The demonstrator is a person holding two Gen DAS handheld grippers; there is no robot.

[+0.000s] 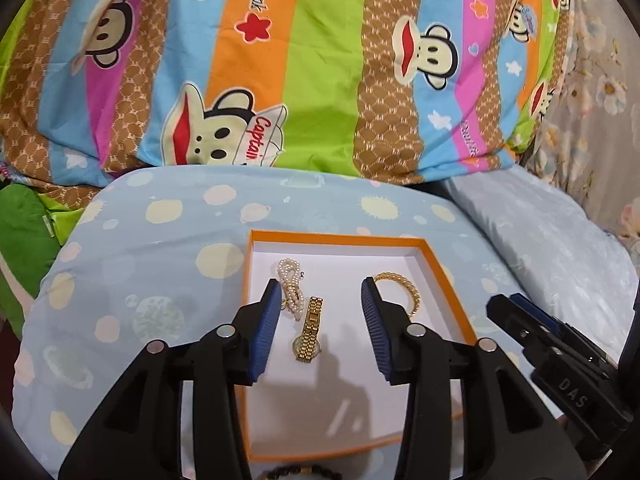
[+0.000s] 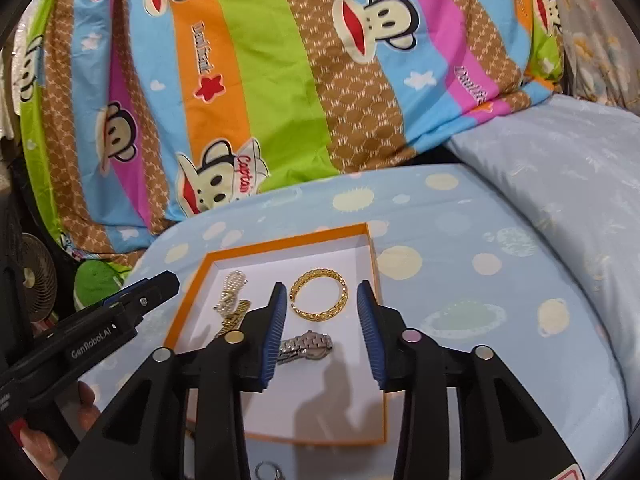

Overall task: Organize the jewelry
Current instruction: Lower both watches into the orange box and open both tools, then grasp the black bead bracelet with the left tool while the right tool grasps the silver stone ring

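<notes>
Surface: a pale blue pillow printed with cream planets and dots point(image 1: 132, 240) carries everything; it is soft, with rounded edges.
Box: a shallow orange-rimmed cardboard box with a white floor point(image 1: 450, 280) lies on that pillow, at the middle of both views.
Box contents: a bunch of small white pearl strands point(image 1: 290, 286) at 11 o'clock in the box, a gold link-band watch point(image 1: 309, 330) just beside it toward 5 o'clock, a gold braided open bangle point(image 2: 319, 293) at 1 o'clock, and a silver link-band watch point(image 2: 306, 347) near the middle, partly behind a blue pad.
Left tongs: the left tongs point(image 1: 322, 322) are released and hold nothing; the gold watch lies on the box floor between the pads, touched by neither.
Right tongs: the right tongs point(image 2: 322, 326) are likewise released and empty, above the bangle and the silver watch.
Outside the box: a dark beaded band point(image 1: 298, 472) and a small metal ring point(image 2: 267, 470) lie at 6 o'clock, cut by the frame edge.
Room: a striped cartoon-monkey quilt point(image 1: 320, 60) is heaped at 12 o'clock; a plain pale blue pillow point(image 2: 560, 168) lies at 3 o'clock; a small round fan point(image 2: 34, 280) stands at 9 o'clock.
</notes>
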